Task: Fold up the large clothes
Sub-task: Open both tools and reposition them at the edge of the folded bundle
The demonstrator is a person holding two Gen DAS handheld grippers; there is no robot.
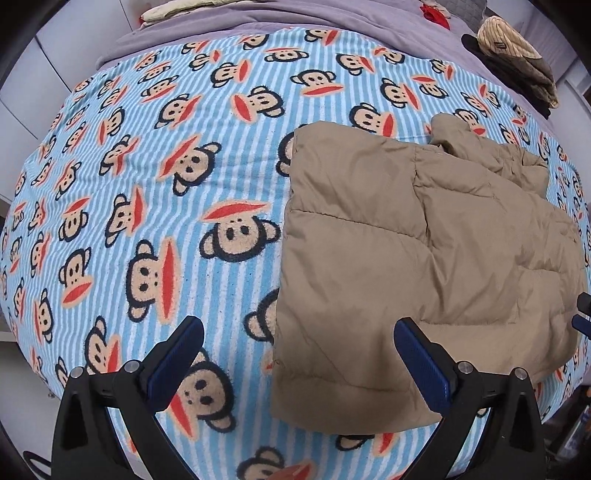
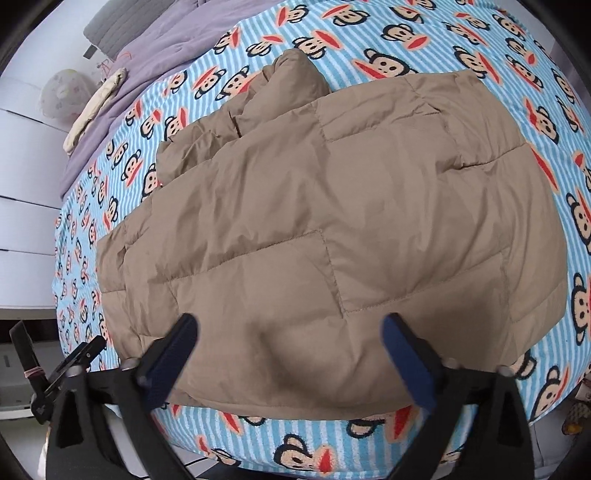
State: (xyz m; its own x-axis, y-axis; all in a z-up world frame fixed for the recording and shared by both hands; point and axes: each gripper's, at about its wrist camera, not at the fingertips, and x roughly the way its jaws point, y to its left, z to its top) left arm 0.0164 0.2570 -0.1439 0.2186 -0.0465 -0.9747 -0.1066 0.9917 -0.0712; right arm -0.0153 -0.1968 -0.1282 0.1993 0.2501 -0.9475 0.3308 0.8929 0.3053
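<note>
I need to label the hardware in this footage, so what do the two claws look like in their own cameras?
Both look alike. The left claw has two black, angular plastic arms with round silver bolt heads, each ending in a dark blue finger pad with fine ribbing. The right claw has the same black frame, silver bolts and blue pads. No cables, markings or sleeves show in either view.

We see a plain tan quilted jacket point(image 2: 332, 221) on a blue-and-white striped blanket point(image 1: 147, 184) printed with red-mouthed monkey faces, and a lavender sheet point(image 1: 295, 14) beyond.
</note>
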